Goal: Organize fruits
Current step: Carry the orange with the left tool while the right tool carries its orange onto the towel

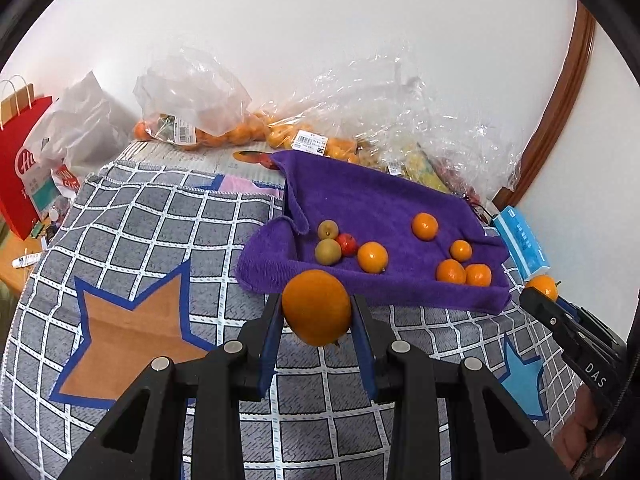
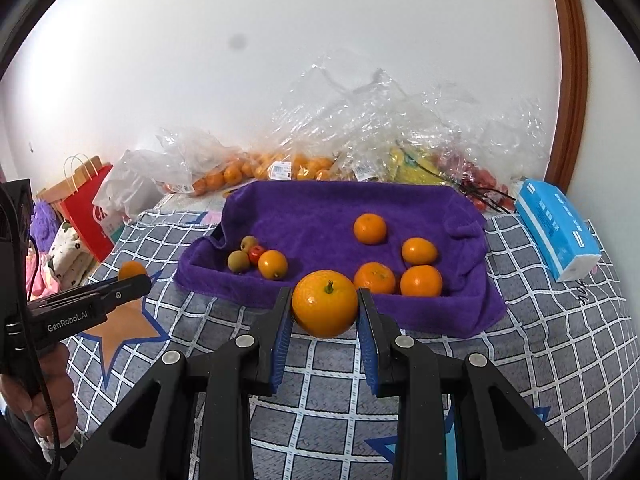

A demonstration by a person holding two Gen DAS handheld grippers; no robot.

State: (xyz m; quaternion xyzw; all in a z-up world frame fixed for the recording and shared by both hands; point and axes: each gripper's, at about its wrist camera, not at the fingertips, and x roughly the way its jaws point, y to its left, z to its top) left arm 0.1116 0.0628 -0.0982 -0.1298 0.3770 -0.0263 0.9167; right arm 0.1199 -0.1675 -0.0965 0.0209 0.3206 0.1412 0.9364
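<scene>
While both grippers, left gripper [image 1: 316, 312] and right gripper [image 2: 325, 304], clamp 1 orange each, the purple towel [image 2: 320, 216] lies directly ahead.

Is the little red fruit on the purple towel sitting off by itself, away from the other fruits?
No: the red fruit is tucked between two green fruits and an orange on the purple towel.

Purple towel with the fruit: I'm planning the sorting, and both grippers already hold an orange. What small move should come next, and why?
Probably ease the right gripper forward and set its stemmed orange beside the four loose oranges on the right of the purple towel. That cluster lies just ahead. The left gripper, shut on a round orange, can follow.
</scene>
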